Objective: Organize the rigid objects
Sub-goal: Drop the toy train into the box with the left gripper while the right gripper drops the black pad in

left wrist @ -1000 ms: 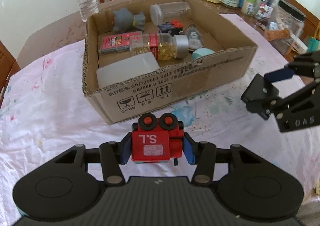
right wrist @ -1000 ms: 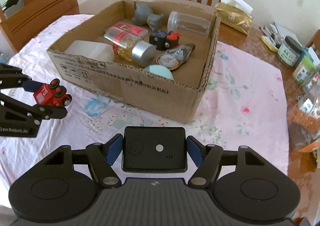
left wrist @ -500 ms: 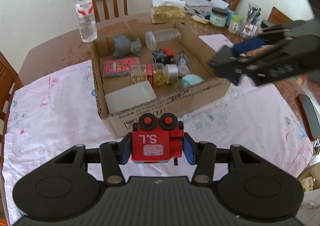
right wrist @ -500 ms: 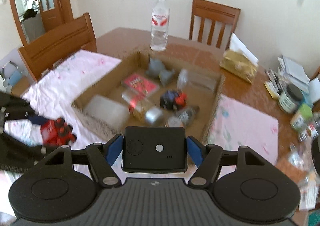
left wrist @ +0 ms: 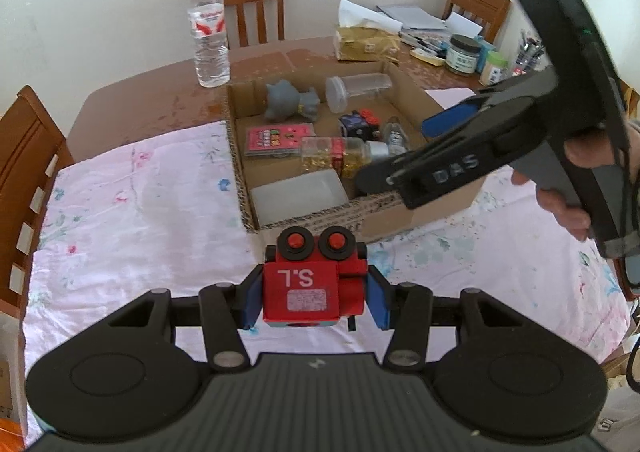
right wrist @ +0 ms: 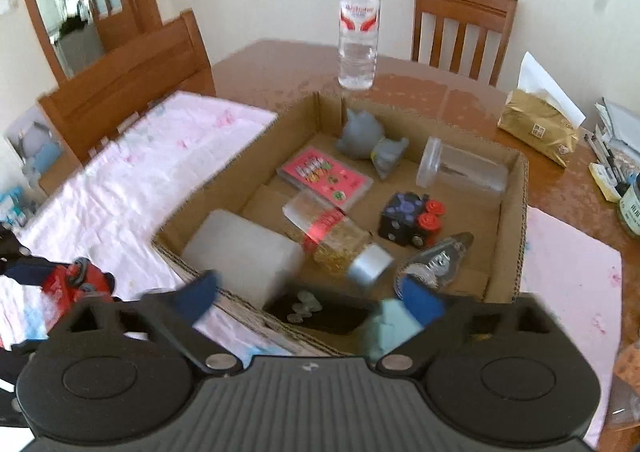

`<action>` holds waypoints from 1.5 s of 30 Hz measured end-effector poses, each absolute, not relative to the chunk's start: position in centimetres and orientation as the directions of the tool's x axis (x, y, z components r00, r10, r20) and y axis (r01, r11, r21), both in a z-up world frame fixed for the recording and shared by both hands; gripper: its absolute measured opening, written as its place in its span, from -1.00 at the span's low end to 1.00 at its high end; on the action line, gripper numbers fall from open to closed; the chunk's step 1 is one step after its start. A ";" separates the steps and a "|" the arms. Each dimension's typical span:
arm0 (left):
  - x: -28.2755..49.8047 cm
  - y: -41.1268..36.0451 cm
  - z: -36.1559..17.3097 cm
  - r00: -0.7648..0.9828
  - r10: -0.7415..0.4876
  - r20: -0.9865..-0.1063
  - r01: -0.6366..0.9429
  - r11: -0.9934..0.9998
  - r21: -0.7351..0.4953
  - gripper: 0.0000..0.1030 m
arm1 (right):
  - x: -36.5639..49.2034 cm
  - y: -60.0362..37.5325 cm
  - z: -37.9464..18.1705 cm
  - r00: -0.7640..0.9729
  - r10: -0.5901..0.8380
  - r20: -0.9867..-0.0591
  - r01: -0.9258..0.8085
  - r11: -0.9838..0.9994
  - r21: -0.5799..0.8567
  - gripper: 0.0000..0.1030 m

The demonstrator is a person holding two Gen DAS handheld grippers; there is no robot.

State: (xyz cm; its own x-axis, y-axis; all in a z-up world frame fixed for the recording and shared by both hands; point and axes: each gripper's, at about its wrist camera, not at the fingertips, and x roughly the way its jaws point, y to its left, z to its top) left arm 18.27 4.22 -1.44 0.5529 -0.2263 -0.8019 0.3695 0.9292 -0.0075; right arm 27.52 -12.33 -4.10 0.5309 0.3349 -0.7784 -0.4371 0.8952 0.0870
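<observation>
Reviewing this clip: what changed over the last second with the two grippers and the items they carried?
The right gripper moved over the cardboard box; its jaws have just been opening, and the black device it held now lies below them at the box's near edge, no longer gripped. The left gripper stays shut on the red toy train, short of the box. The box's other contents are unchanged.

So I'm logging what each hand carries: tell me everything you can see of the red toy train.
The red toy train is a small blocky toy that looks like painted wood, with "S.L" in white, a worn white sticker and two black wheels with red hubs on top. It is clamped between the blue pads of the left hand-held gripper, held above the pink floral tablecloth just short of the cardboard box. Only the pads touch it.
</observation>
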 end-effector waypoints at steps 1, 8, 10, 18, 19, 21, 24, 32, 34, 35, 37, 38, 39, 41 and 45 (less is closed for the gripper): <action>18.4 4.4 -1.3 0.556 -0.223 -0.800 0.367 0.930 -0.004 -0.02 | 27.4 -12.4 -3.9 0.532 0.342 -0.774 -0.434 0.896 0.097 1.00; 20.9 4.3 0.1 0.599 -0.223 -0.769 0.374 0.927 0.023 -0.02 | 26.9 -13.1 -3.0 0.555 0.262 -0.790 -0.378 0.925 0.041 1.00; 22.4 4.0 0.6 0.617 -0.225 -0.754 0.379 0.925 0.034 -0.02 | 26.5 -13.5 -2.8 0.566 0.236 -0.790 -0.358 0.933 0.023 1.00; 30.1 1.3 -0.7 0.634 -0.231 -0.738 0.410 0.910 0.068 -0.02 | 25.0 -15.0 -2.4 0.581 0.201 -0.789 -0.277 0.960 0.040 1.00; 30.9 1.0 -1.2 0.631 -0.221 -0.743 0.406 0.911 0.075 -0.02 | 24.9 -15.1 -2.5 0.582 0.197 -0.789 -0.270 0.962 0.041 1.00; 32.4 0.4 -2.3 0.629 -0.199 -0.751 0.404 0.909 0.098 -0.02 | 24.7 -15.4 -2.5 0.583 0.186 -0.791 -0.252 0.967 0.041 1.00; 33.7 0.1 -3.6 0.629 -0.176 -0.757 0.392 0.913 0.113 0.03 | 24.4 -16.0 -2.4 0.586 0.170 -0.792 -0.222 0.974 0.045 1.00; 31.4 1.6 -1.4 0.768 -0.193 -0.611 0.336 0.933 0.127 0.99 | 24.6 -16.8 -1.8 0.597 0.140 -0.790 -0.189 0.981 0.031 1.00; 30.6 2.1 -0.6 0.777 -0.186 -0.602 0.313 0.943 0.113 0.99 | 24.8 -16.8 -1.4 0.599 0.125 -0.791 -0.176 0.984 0.022 1.00; 30.1 2.4 -0.2 0.779 -0.179 -0.601 0.298 0.949 0.103 0.99 | 24.9 -16.8 -1.3 0.600 0.112 -0.792 -0.165 0.986 0.015 1.00; 29.0 2.8 0.4 0.774 -0.180 -0.607 0.288 0.954 0.084 0.99 | 25.2 -16.8 -1.0 0.597 0.085 -0.798 -0.137 0.991 0.003 1.00; 28.5 2.8 0.6 0.773 -0.159 -0.615 0.265 0.960 0.085 0.99 | 25.2 -16.8 -0.9 0.596 0.071 -0.800 -0.122 0.993 -0.003 1.00; 28.0 2.8 0.8 0.763 -0.134 -0.632 0.245 0.965 0.091 0.99 | 25.4 -16.8 -0.7 0.594 0.054 -0.803 -0.105 0.994 -0.011 1.00; 27.0 2.8 1.0 0.734 -0.087 -0.674 0.199 0.976 0.091 0.99 | 25.4 -16.7 -0.5 0.585 0.020 -0.810 -0.072 0.997 -0.027 1.00; 25.0 2.7 0.9 0.678 -0.046 -0.734 0.150 0.986 0.078 0.99 | 25.1 -16.5 0.1 0.571 -0.019 -0.821 -0.031 0.998 -0.045 1.00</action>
